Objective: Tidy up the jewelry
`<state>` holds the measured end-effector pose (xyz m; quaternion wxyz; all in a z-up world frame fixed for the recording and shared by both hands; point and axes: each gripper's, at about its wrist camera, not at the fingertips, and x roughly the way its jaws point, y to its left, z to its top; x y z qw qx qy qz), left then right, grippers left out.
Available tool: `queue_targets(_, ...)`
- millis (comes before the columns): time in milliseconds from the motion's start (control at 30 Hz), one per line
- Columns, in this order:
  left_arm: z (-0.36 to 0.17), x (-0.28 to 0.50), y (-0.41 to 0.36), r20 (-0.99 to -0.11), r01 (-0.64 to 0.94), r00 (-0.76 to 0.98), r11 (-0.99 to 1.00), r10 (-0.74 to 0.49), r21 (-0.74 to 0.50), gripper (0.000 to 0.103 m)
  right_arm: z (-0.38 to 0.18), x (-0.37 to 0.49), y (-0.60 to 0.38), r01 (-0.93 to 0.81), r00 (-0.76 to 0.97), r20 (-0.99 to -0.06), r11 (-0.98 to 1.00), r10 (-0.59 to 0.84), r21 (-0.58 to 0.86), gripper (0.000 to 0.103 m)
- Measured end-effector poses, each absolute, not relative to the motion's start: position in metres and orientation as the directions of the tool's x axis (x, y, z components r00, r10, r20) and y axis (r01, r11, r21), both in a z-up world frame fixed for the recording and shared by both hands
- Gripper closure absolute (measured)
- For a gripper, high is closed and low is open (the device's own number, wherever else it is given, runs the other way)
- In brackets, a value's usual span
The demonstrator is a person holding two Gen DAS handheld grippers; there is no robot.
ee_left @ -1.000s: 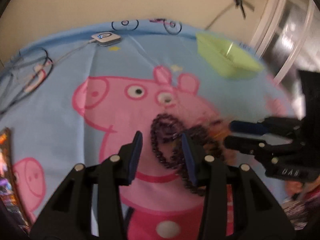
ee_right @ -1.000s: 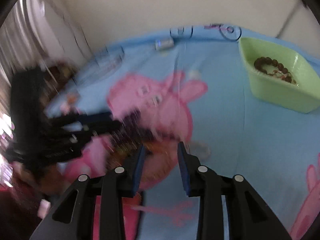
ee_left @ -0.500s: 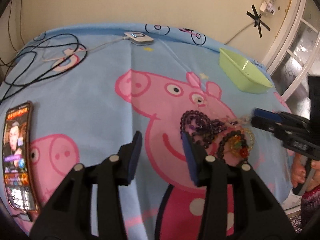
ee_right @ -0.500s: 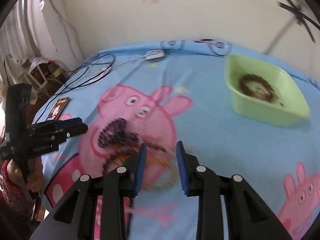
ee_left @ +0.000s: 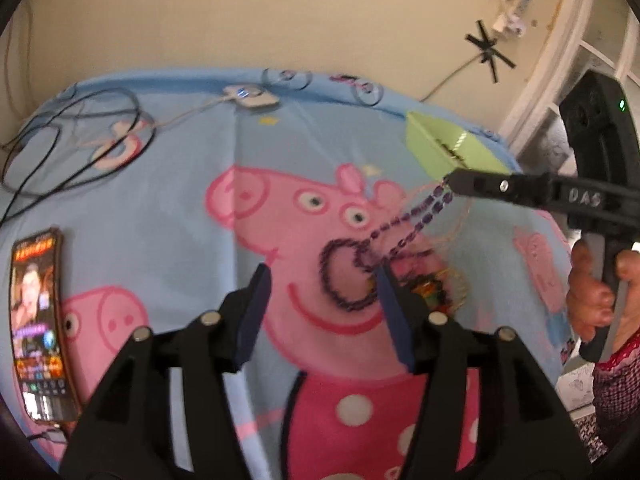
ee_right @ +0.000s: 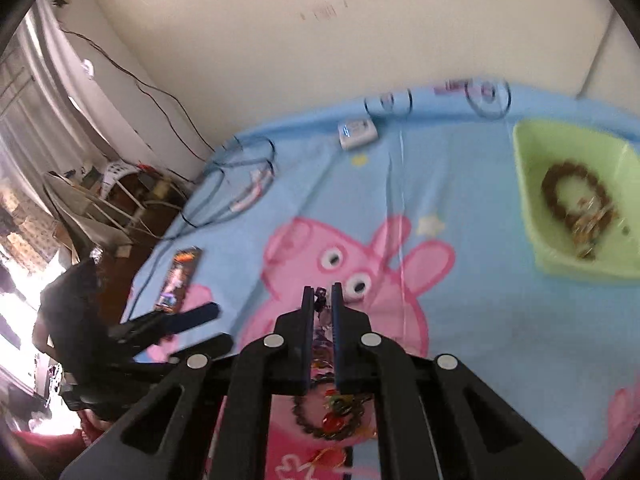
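A: Covering the whole work surface is a light blue cartoon-pig bedsheet (ee_left: 192,208), the largest thing in both views. What sits on it?

B: Against the far right edge, a lime green tray (ee_right: 532,200) holding a brown bead bracelet (ee_right: 560,184) and some small pale pieces too blurred to name. At the far edge lies a small white device (ee_left: 250,98) with dark cables (ee_left: 60,148) looping to its left. A phone (ee_left: 38,320) with a lit screen lies at the left edge.

A: And the jewelry?

B: A pile rests on the pig's face. Its purple bead necklace (ee_left: 348,280) is partly coiled on the sheet; two strands rise taut to the upper right. A darker bead bracelet (ee_right: 320,420) with orange and red pieces lies beside the coil.

A: How do the tongs stand?

B: The right gripper (ee_left: 450,182) is clamped tight on the raised purple strands, with beads showing between its closed tips in its own view. A hand (ee_left: 592,296) grips its handle. Half a second ago those tips stood apart above the pile and the necklace lay flat, so they have just closed and lifted it. The left gripper (ee_left: 322,312) holds nothing; its blue pads (ee_left: 254,316) stand well apart above the sheet, the right pad just beside the coil. Its jaws have just been opening and are wider than in the earlier pictures.
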<state>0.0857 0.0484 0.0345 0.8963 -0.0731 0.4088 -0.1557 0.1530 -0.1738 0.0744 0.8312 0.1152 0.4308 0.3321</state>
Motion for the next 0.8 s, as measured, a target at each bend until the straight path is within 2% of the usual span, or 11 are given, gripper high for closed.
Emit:
queue_targets(200, 0.046, 0.082, 0.038, -0.688, 0.249, 0.629, 0.932, -0.362, -0.262, 0.050, 0.116, 0.133, -0.200, -0.468, 0.489, -0.583, 0.760, 0.648, 0.452, 0.103)
queue_targets(267, 0.044, 0.082, 0.041, -0.696, 0.240, 0.625, 0.935, -0.354, -0.260, 0.050, 0.116, 0.126, -0.204, -0.461, 0.538, -0.593, 0.798, 0.599, 0.388, 0.103)
queue_targets(333, 0.038, 0.085, 0.046, -0.709, 0.221, 0.614, 0.938, -0.347, -0.268, 0.050, 0.105, 0.126, -0.207, -0.443, 0.553, -0.609, 0.820, 0.568, 0.362, 0.103)
queue_targets(467, 0.029, 0.085, 0.053, -0.724, 0.194, 0.590, 0.933, -0.357, -0.302, 0.050, 0.054, 0.134, -0.210, -0.362, 0.469, -0.693, 0.835, 0.548, 0.415, 0.103)
queue_targets(533, 0.027, 0.084, 0.052, -0.727, 0.194, 0.588, 0.935, -0.354, -0.298, 0.050, 0.031, 0.137, -0.212, -0.328, 0.455, -0.721, 0.851, 0.522, 0.410, 0.083)
queue_targets(567, 0.026, 0.085, 0.052, -0.729, 0.197, 0.587, 0.936, -0.352, -0.292, 0.050, 0.023, 0.138, -0.211, -0.321, 0.452, -0.736, 0.862, 0.504, 0.393, 0.082)
queue_targets(667, 0.024, 0.087, 0.048, -0.735, 0.211, 0.583, 0.938, -0.347, -0.276, 0.050, 0.005, 0.147, -0.198, -0.326, 0.466, -0.780, 0.901, 0.417, 0.286, 0.082)
queue_targets(700, 0.024, 0.088, 0.045, -0.736, 0.215, 0.583, 0.939, -0.345, -0.270, 0.050, 0.000, 0.155, -0.193, -0.328, 0.458, -0.791, 0.904, 0.405, 0.273, 0.088)
queue_targets(733, 0.024, 0.089, 0.044, -0.736, 0.219, 0.582, 0.939, -0.345, -0.266, 0.050, -0.005, 0.161, -0.192, -0.334, 0.440, -0.798, 0.900, 0.410, 0.278, 0.098)
queue_targets(800, 0.024, 0.090, 0.042, -0.737, 0.223, 0.582, 0.939, -0.344, -0.262, 0.050, -0.009, 0.172, -0.181, -0.374, 0.444, -0.804, 0.897, 0.397, 0.237, 0.103)
